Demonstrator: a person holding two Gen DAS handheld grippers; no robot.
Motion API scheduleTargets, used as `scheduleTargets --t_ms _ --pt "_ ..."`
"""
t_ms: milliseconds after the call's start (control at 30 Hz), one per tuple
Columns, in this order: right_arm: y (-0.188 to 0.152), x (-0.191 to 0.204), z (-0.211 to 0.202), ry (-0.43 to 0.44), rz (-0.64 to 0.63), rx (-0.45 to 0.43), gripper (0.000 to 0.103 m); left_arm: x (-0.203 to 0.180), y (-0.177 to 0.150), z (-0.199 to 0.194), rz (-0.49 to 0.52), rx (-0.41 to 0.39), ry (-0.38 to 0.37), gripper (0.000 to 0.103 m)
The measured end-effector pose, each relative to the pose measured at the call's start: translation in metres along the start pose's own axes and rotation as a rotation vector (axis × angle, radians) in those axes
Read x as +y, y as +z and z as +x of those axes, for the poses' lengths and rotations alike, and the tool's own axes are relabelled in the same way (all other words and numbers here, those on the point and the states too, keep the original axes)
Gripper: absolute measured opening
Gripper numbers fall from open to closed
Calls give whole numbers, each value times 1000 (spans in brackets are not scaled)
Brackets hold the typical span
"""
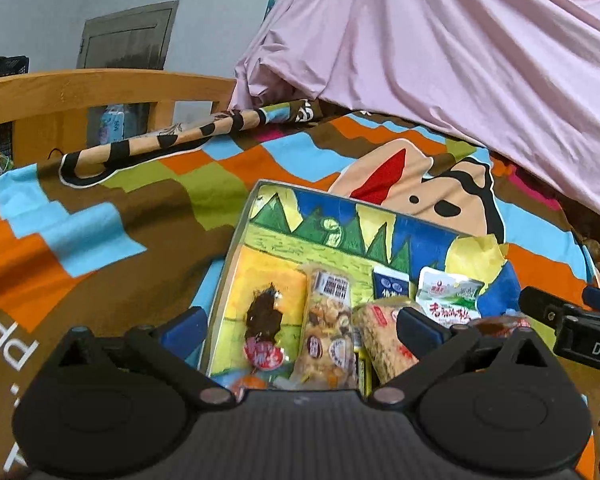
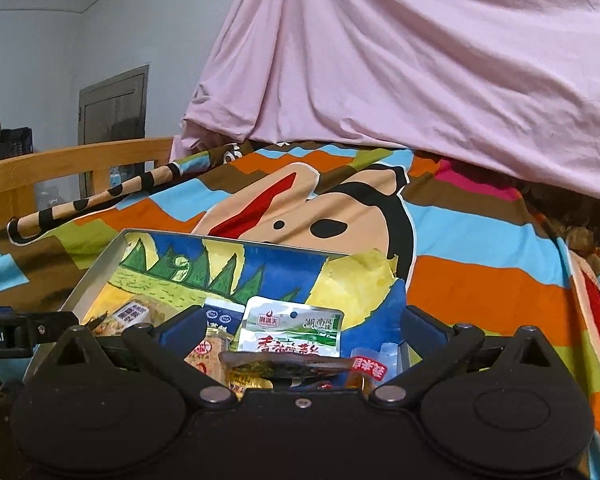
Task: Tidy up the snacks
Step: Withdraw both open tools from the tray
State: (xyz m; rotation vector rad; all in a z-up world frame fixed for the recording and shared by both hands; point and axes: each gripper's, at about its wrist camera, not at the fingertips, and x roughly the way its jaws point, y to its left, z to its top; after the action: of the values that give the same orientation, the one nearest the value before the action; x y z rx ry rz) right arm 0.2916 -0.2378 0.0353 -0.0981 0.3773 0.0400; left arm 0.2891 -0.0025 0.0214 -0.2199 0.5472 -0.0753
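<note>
Left tool (image 1: 300, 328): fingers spread wide, nothing between them; it hangs over the near left part of the painted box (image 1: 268, 216), left finger outside the box's left wall, right finger above the snacks. Right tool (image 2: 300, 330): likewise spread and released, over the near right part of the same box. The box lies on the bed, on a bright patterned blanket (image 1: 100, 216); its far wall stands ahead of both tools, and beyond that wall the blanket runs on as open room up to the pink sheet (image 1: 460, 60). Left of the left tool the blanket is bare out to the wooden bed rail (image 1: 100, 84). Inside the box, ahead of the left tool: a clear bag of mixed crackers (image 1: 328, 332), a tan snack pack (image 1: 380, 336) just to its right, a dark blue packet (image 1: 390, 284) and a white-green packet (image 1: 448, 296) farther off. Ahead of the right tool the white-green packet sits centred, and a dark flat packet (image 2: 284, 364) lies close under the fingers. The near ends of all snacks are cut off by the tool bodies; what lies at the box's near wall cannot be told. The box's far right corner is covered by crumpled yellow paper (image 2: 360, 280). Room: grey wall, a grey door (image 1: 128, 36) behind the rail.
</note>
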Motion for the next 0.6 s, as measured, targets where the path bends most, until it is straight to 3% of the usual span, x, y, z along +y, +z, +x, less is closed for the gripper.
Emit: scheduleTargets --t_ms 233,600 --pt "-7 5 -24 26 -22 -16 102 3 -13 -16 -6 39 24 103" --pt "-17 12 -60 46 -37 -41 102 0 -21 -44 45 30 33 103"
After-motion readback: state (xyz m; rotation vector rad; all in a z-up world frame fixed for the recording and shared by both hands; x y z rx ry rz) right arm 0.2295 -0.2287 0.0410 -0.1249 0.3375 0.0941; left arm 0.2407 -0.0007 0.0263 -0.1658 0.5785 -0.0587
